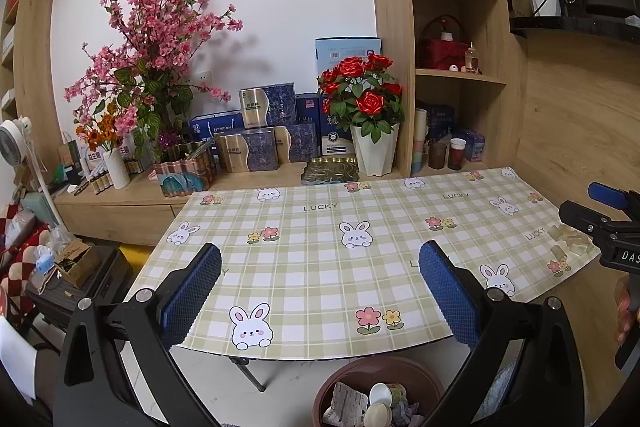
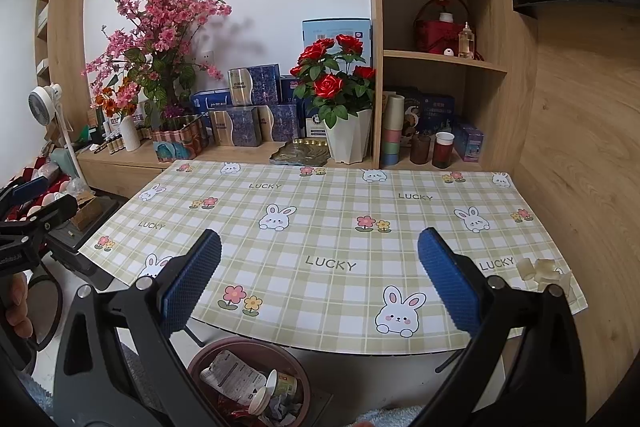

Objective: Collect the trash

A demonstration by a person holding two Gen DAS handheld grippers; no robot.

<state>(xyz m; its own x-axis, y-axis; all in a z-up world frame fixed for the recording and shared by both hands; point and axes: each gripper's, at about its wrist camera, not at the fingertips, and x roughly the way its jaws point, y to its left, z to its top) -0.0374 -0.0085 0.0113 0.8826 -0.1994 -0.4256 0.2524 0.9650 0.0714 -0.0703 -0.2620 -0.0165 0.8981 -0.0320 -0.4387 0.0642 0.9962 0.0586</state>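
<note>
A brown round bin [image 1: 352, 375] stands on the floor below the table's near edge, holding a crumpled wrapper, paper cups and other scraps; it also shows in the right wrist view [image 2: 224, 351]. A few pale translucent scraps [image 2: 540, 273] lie at the table's right front corner, also seen in the left wrist view [image 1: 572, 241]. My left gripper [image 1: 320, 291] is open and empty above the near table edge. My right gripper [image 2: 320, 283] is open and empty, to the left of the pale scraps.
The table [image 2: 320, 219] has a green checked bunny cloth. Behind it a wooden ledge holds a red rose pot [image 2: 348, 139], boxes, a tray and a pink blossom plant [image 2: 160, 39]. Shelves with cups [image 2: 444, 151] stand right. A fan [image 2: 44, 103] stands left.
</note>
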